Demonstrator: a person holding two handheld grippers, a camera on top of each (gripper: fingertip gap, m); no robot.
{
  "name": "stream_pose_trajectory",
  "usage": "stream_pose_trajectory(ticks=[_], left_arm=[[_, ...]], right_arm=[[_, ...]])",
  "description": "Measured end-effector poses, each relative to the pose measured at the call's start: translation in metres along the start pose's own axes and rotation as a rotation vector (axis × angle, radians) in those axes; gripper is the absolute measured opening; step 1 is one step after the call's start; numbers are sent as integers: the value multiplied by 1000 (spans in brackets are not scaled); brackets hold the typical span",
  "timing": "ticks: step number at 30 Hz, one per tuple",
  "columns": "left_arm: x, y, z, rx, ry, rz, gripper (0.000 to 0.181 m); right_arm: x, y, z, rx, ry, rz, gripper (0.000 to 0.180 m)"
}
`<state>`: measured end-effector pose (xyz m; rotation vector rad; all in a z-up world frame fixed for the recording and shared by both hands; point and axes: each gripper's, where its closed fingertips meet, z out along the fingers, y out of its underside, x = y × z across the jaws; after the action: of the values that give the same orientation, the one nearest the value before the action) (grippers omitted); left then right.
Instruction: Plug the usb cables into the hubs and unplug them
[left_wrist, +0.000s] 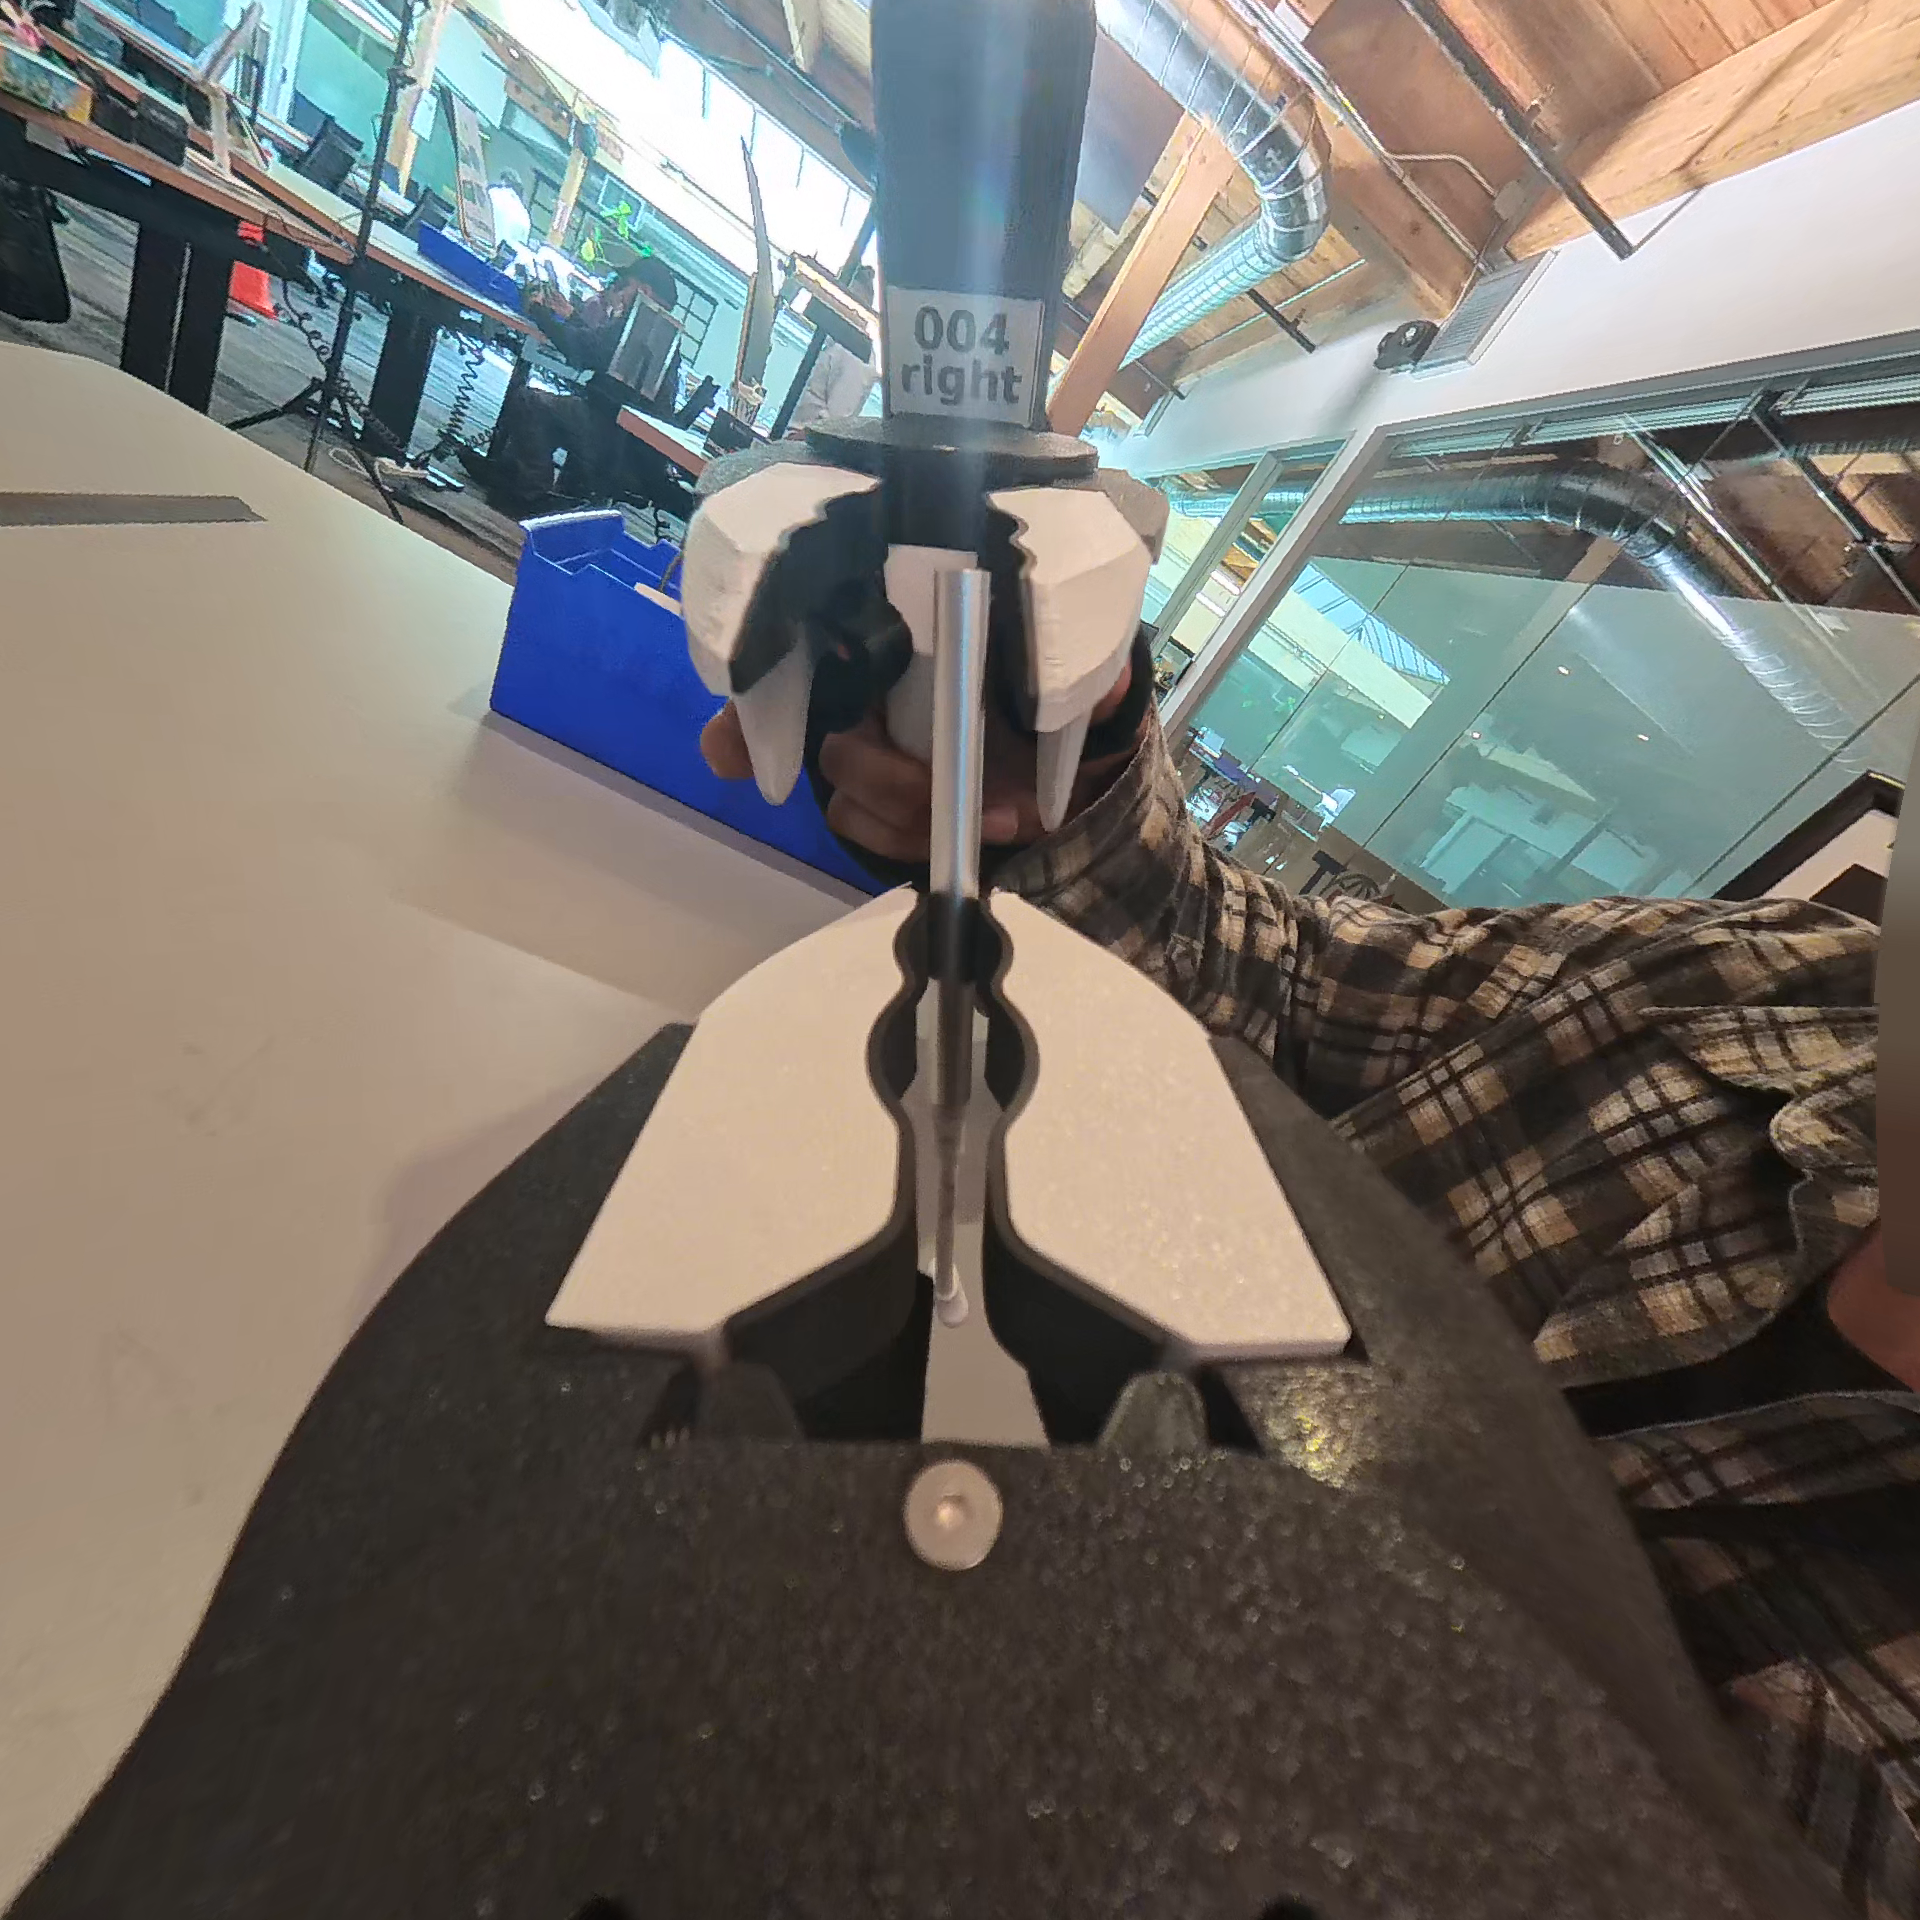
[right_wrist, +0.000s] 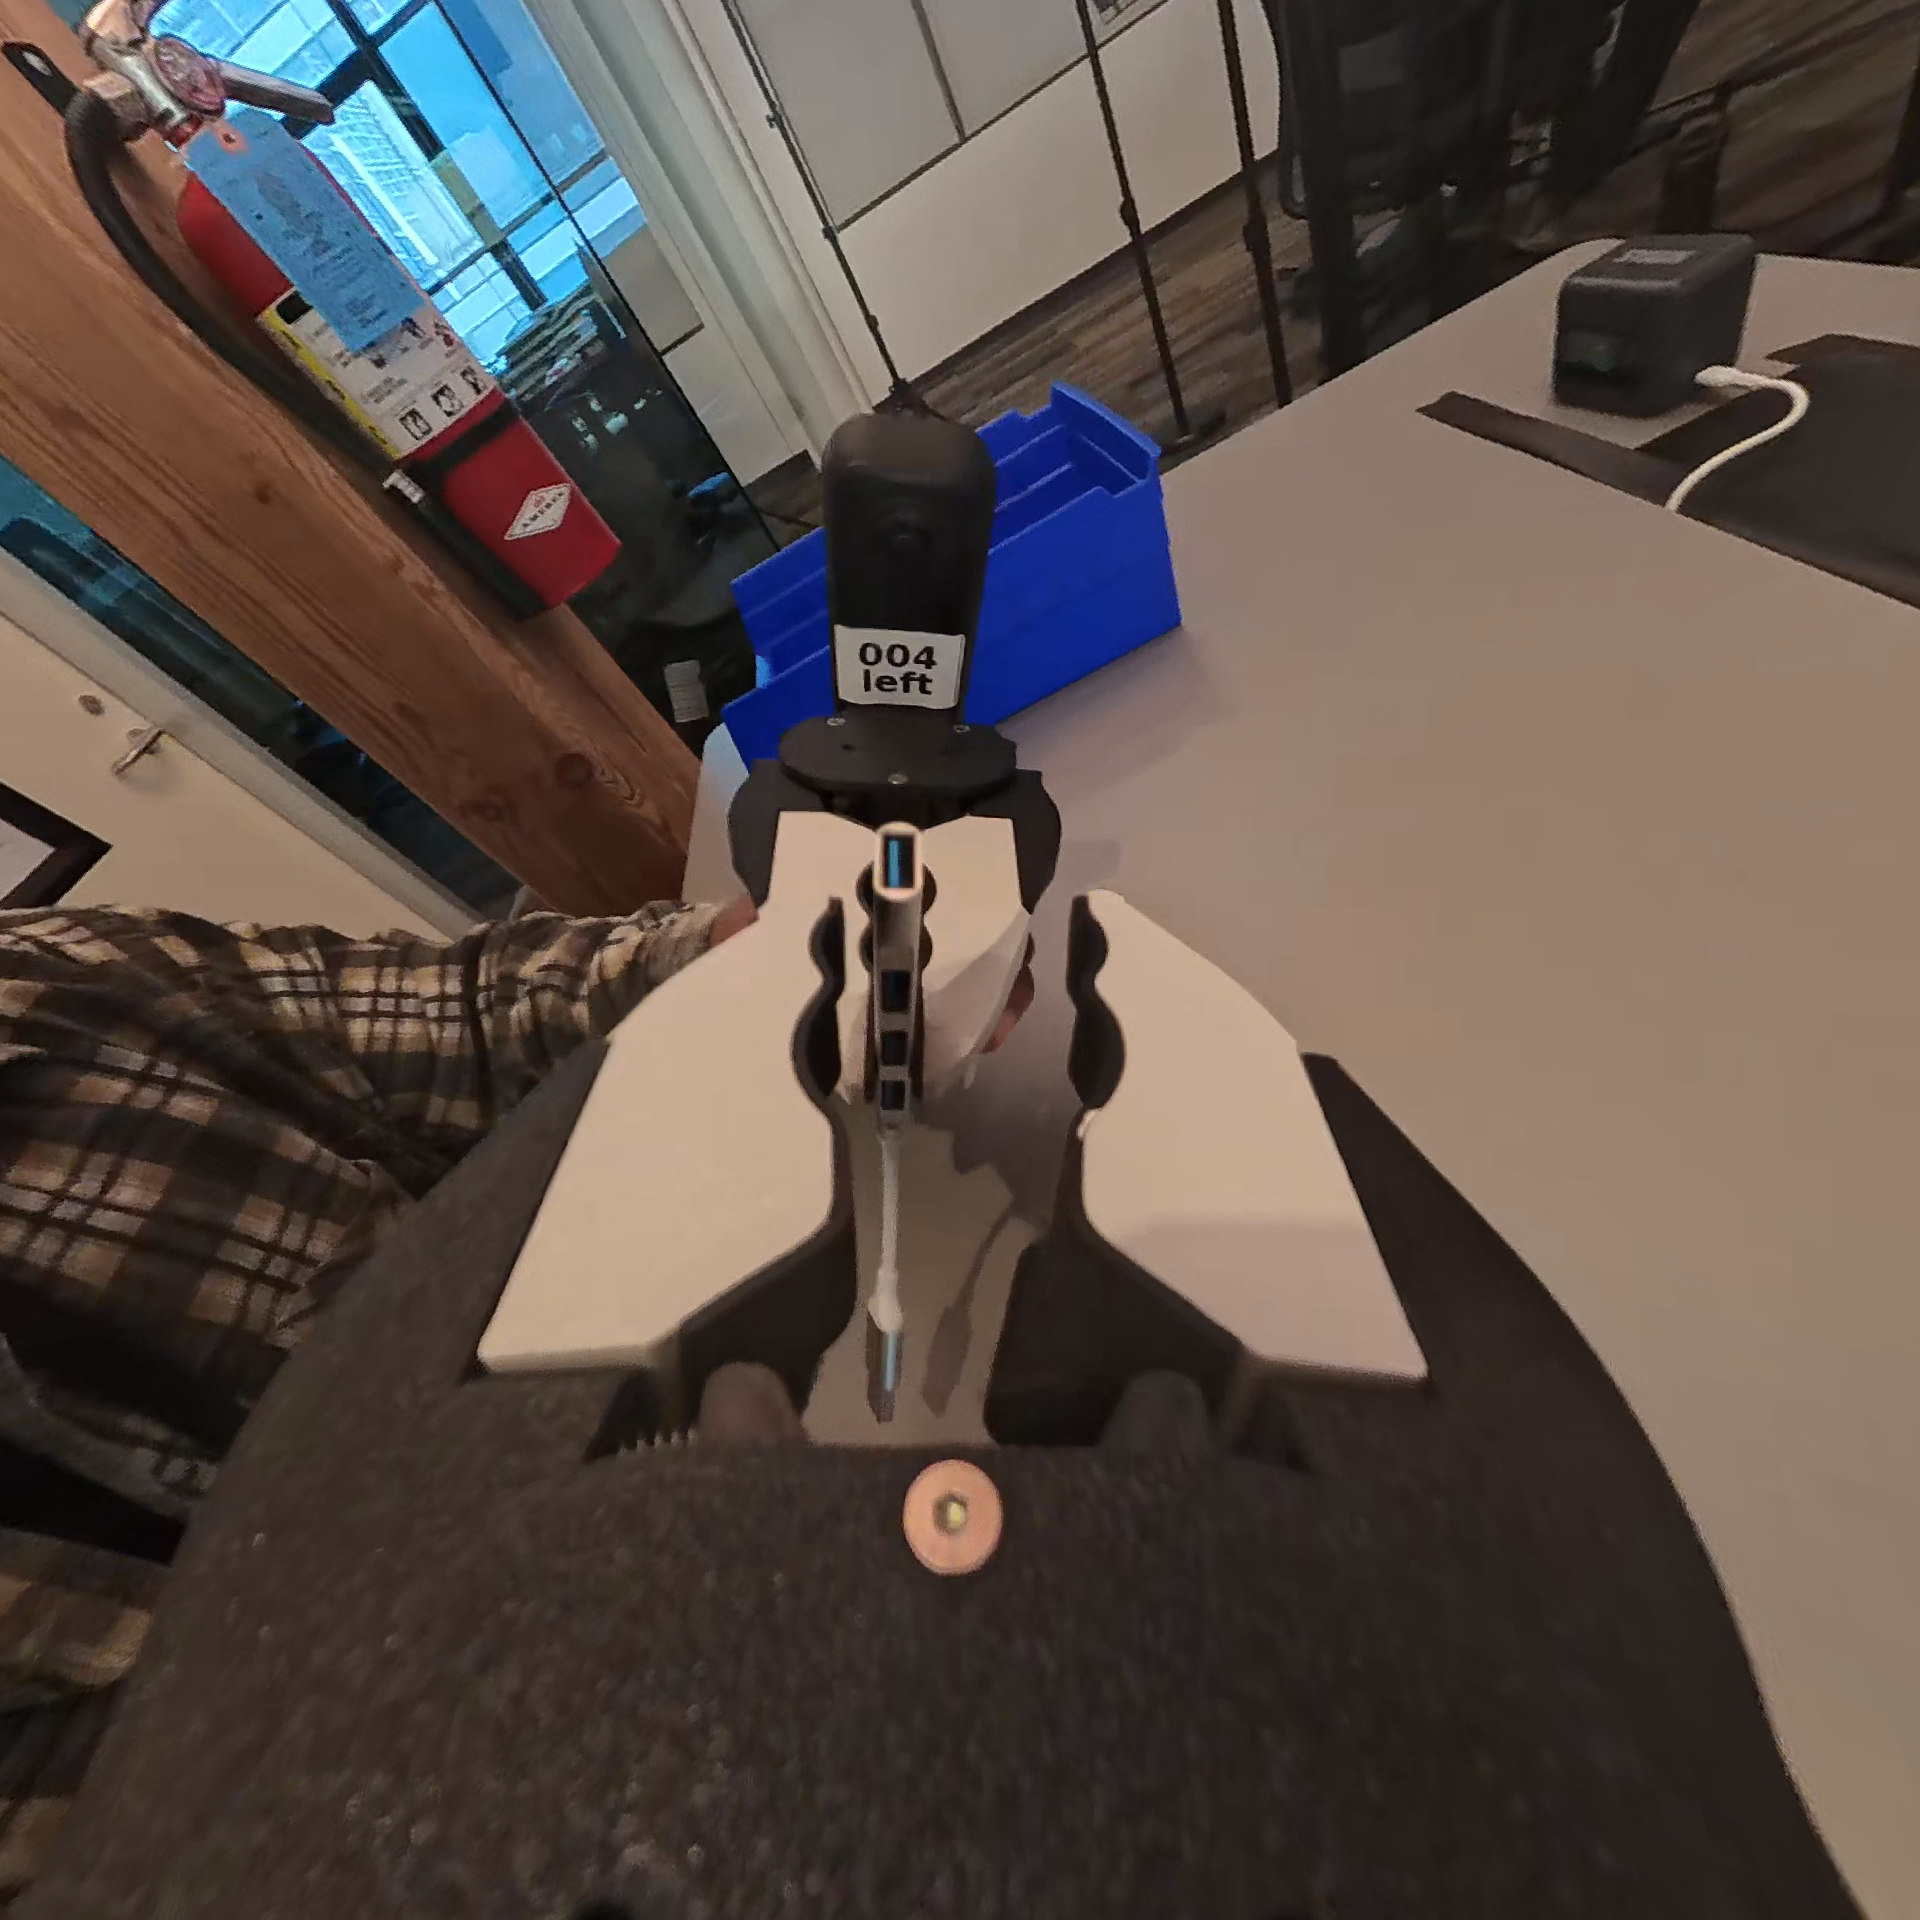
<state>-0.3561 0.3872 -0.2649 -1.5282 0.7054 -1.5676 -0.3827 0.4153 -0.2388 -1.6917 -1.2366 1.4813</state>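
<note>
A slim silver USB hub (left_wrist: 961, 727) with several side ports is clamped edge-on between the white fingers of my left gripper (left_wrist: 951, 904). In the right wrist view the hub (right_wrist: 894, 997) shows a blue port on its end face. Its short white cable (right_wrist: 888, 1226) ends in a loose plug (right_wrist: 885, 1382). My right gripper (right_wrist: 956, 914) is open and empty, facing the left one, with a finger on either side of the hub and apart from it. No separate USB cable shows.
Both grippers are over a pale grey table (right_wrist: 1455, 831). A blue bin (right_wrist: 1070, 561) stands behind them near the table edge. A black box with a white cord (right_wrist: 1652, 322) sits on a black mat at the far right. A plaid sleeve (left_wrist: 1455, 1091) is close by. About 4 cm separates my left fingertips from my right.
</note>
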Motion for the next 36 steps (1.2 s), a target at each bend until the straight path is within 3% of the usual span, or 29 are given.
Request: stream_pose_trajectory(ticks=[2, 3, 5, 7, 10, 13, 20, 25, 29, 33, 36], left_arm=[[1, 1, 2, -7, -4, 6, 7], [1, 1, 2, -7, -4, 14, 7], [6, -2, 2, 19, 27, 34, 10], [8, -10, 1, 72, 36, 40, 27], [1, -20, -1, 144, -10, 52, 72], [-3, -23, -2, 165, -35, 61, 87], [-5, -18, 2, 141, -38, 49, 86], [-9, -13, 3, 126, -40, 17, 83], [-11, -12, 4, 117, -47, 15, 79], [-13, -6, 6, 99, -35, -6, 75], [-16, -2, 8, 81, -44, -3, 74]], right_arm=[[-6, 1, 4, -10, -37, 18, 28], [-12, 1, 3, -15, -80, 26, 7], [-14, 0, 1, -15, -77, 80, 7], [-12, -5, -9, 2, -44, 67, 7], [-8, -17, -36, 33, 32, 32, 7], [4, -42, -90, 121, 178, -6, 7], [41, -105, -303, 474, 702, -64, 7], [52, -95, -434, 719, 979, -35, 7], [75, -55, -473, 849, 1040, 87, 7], [108, -13, -485, 943, 1035, 251, 7], [133, 17, -485, 911, 1084, 341, 7]])
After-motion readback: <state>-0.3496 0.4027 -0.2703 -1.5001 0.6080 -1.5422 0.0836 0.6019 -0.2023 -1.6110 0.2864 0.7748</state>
